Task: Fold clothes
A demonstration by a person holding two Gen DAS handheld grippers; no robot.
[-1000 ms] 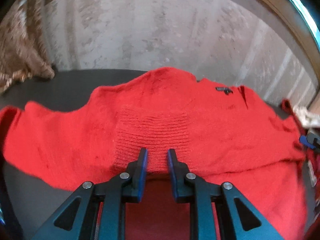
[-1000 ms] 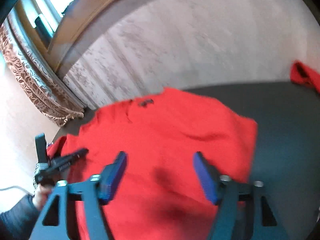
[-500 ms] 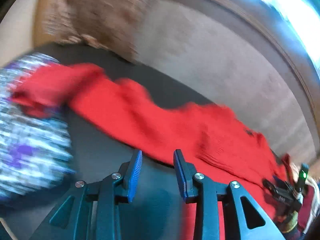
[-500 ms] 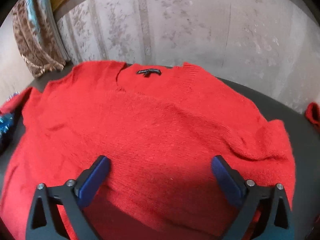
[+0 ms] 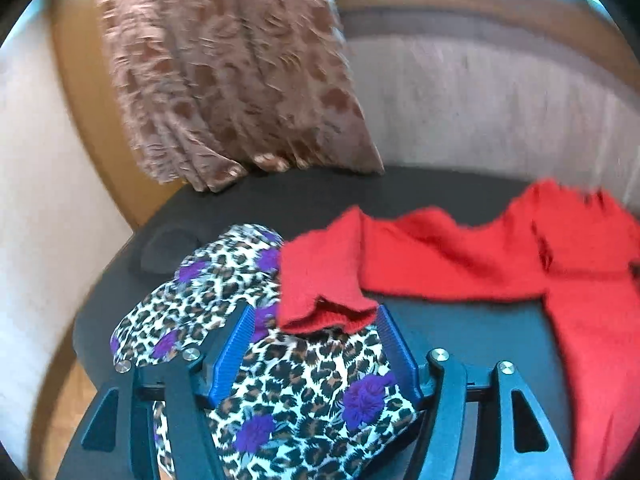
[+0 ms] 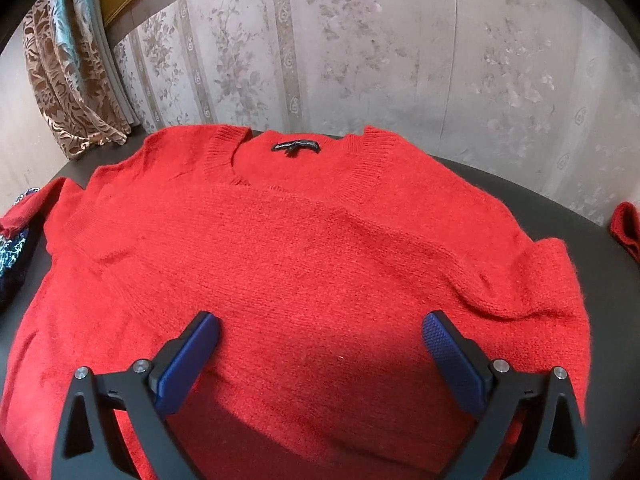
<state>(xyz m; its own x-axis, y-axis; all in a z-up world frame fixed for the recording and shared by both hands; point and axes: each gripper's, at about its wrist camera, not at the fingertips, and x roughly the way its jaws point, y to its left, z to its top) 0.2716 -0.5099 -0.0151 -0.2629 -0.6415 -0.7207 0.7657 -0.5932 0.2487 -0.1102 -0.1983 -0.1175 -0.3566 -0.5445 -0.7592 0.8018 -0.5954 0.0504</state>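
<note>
A red knitted sweater (image 6: 320, 240) lies spread flat on the dark table (image 6: 560, 216), its neck and black label (image 6: 296, 146) on the far side. My right gripper (image 6: 320, 320) hovers low over the sweater's lower front, open wide with nothing between its blue pads. The sweater's left sleeve (image 5: 440, 256) stretches out sideways, and its cuff (image 5: 320, 284) rests on a leopard-print garment (image 5: 280, 392). My left gripper (image 5: 316, 316) is right at that cuff with its jaws opening. The cuff's edge lies between the fingertips, and the pads do not press on it. The other cuff (image 6: 626, 224) shows at the right edge.
A brown patterned curtain (image 5: 240, 80) hangs down to the table's far left corner. Patterned wallpaper (image 6: 400, 60) runs close behind the table. A small dark lump (image 5: 160, 252) sits on the table (image 5: 460, 336) beyond the leopard garment (image 6: 12, 248).
My left gripper has swung left from the sweater's body to the sleeve cuff, and its jaws have widened. The right gripper opened wider and squared up over the sweater's front.
</note>
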